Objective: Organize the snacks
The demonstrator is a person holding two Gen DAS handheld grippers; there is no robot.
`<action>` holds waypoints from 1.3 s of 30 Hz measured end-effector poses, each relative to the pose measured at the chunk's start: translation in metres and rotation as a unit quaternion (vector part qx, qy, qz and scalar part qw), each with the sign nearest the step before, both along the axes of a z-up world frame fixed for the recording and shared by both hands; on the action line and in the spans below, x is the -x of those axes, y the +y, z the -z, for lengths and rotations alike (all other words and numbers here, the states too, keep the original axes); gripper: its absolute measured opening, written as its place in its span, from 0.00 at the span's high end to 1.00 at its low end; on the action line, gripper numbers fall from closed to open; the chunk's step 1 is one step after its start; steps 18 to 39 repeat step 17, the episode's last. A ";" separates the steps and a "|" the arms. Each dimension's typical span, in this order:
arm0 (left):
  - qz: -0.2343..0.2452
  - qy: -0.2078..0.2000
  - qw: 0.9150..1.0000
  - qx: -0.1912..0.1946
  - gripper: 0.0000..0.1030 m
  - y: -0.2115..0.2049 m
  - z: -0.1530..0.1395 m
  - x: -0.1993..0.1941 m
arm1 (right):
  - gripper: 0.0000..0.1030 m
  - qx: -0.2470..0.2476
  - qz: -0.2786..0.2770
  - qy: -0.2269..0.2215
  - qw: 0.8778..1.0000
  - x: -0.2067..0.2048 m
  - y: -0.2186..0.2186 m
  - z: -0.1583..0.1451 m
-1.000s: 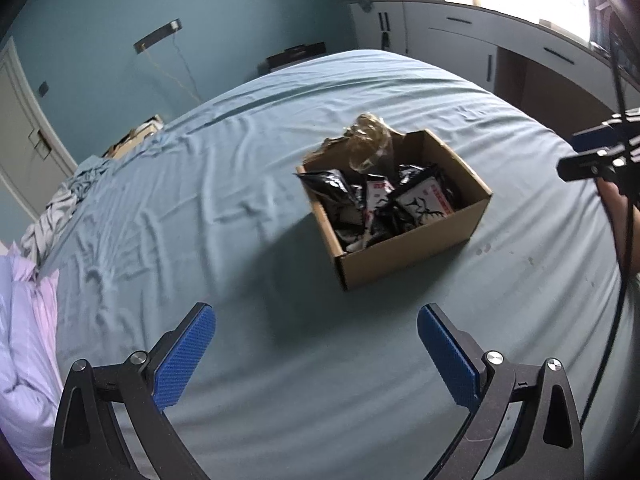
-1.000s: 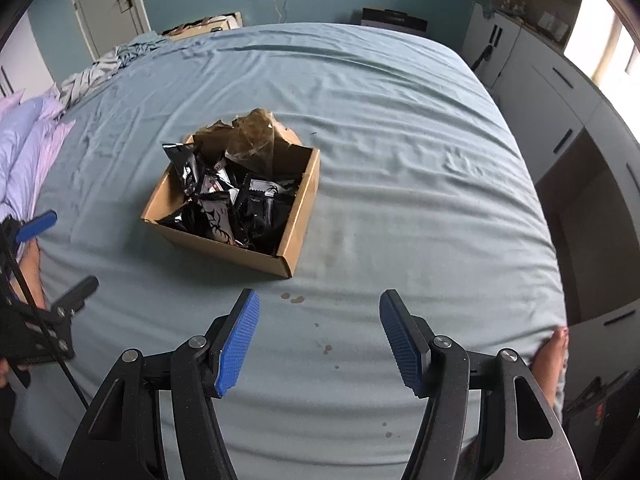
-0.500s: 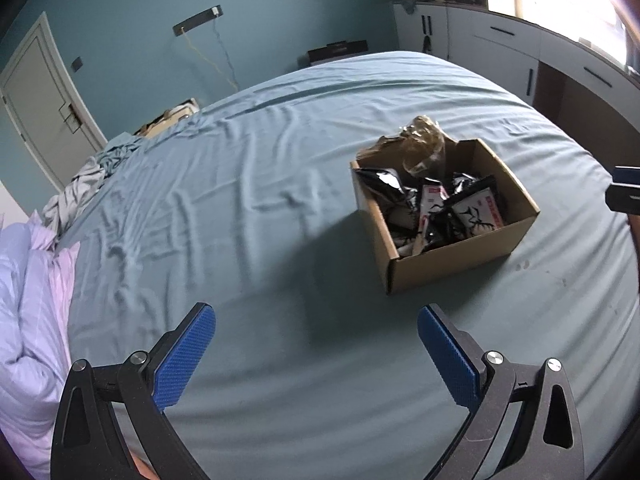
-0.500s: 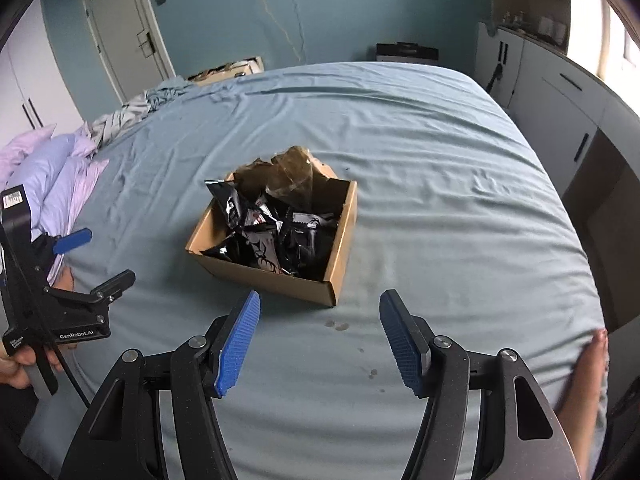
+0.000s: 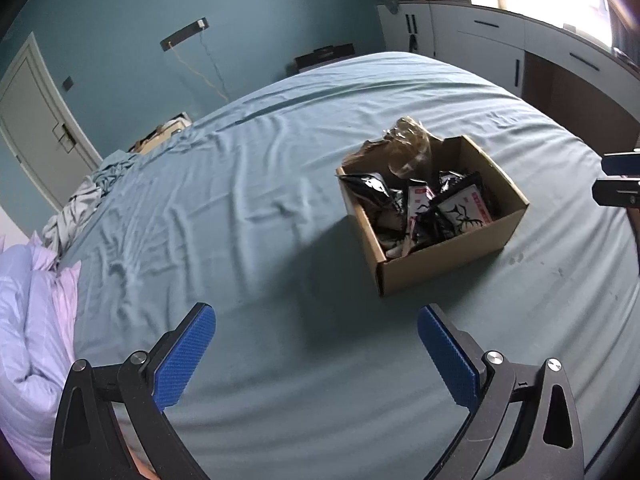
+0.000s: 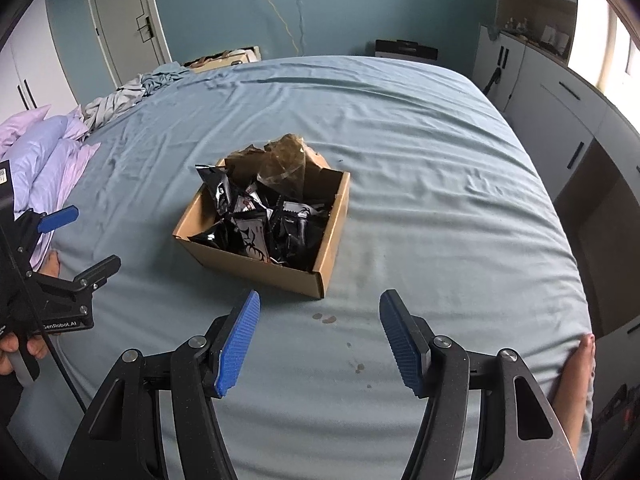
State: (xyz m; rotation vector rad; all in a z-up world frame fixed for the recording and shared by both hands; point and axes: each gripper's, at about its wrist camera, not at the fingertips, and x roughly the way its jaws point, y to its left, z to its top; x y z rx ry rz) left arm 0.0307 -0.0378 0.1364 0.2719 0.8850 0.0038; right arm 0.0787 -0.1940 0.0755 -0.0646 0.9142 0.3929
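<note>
An open cardboard box of snacks is seen resting on a bed covered by a blue-grey sheet. Black foil snack packets are piled inside it, some printed with a dark antler-like mark; a white-faced packet carries red lettering too small to be read. A crumpled clear wrapper is seen poking above the box's far side. "GenRobot.AI" is printed on the body of the left hand-held gripper, whose fingers are spread wide with nothing between them. The right hand-held gripper is likewise held apart and empty, just short of the box's near corner. Small brown stains are seen on the sheet between gripper and box. Lilac bedding is bunched at the bed's left edge, and white cabinets are seen along the right wall.
</note>
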 end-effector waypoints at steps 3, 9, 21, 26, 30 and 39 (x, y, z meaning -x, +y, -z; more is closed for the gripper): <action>0.007 0.000 1.000 -0.003 0.00 -0.002 0.000 0.002 | 0.40 0.004 -0.001 0.002 1.000 -0.001 -0.001 0.002; 0.008 0.009 1.000 0.004 0.00 -0.003 0.003 0.000 | 0.40 0.006 0.009 0.022 1.000 -0.009 -0.002 0.007; 0.000 0.008 1.000 -0.001 0.00 0.000 0.004 -0.001 | 0.40 0.009 0.006 0.020 1.000 -0.008 0.002 0.009; 0.000 0.008 1.000 -0.001 0.00 0.000 0.004 -0.001 | 0.40 0.009 0.006 0.020 1.000 -0.008 0.002 0.009; 0.000 0.008 1.000 -0.001 0.00 0.000 0.004 -0.001 | 0.40 0.009 0.006 0.020 1.000 -0.008 0.002 0.009; 0.000 0.008 1.000 -0.001 0.00 0.000 0.004 -0.001 | 0.40 0.009 0.006 0.020 1.000 -0.008 0.002 0.009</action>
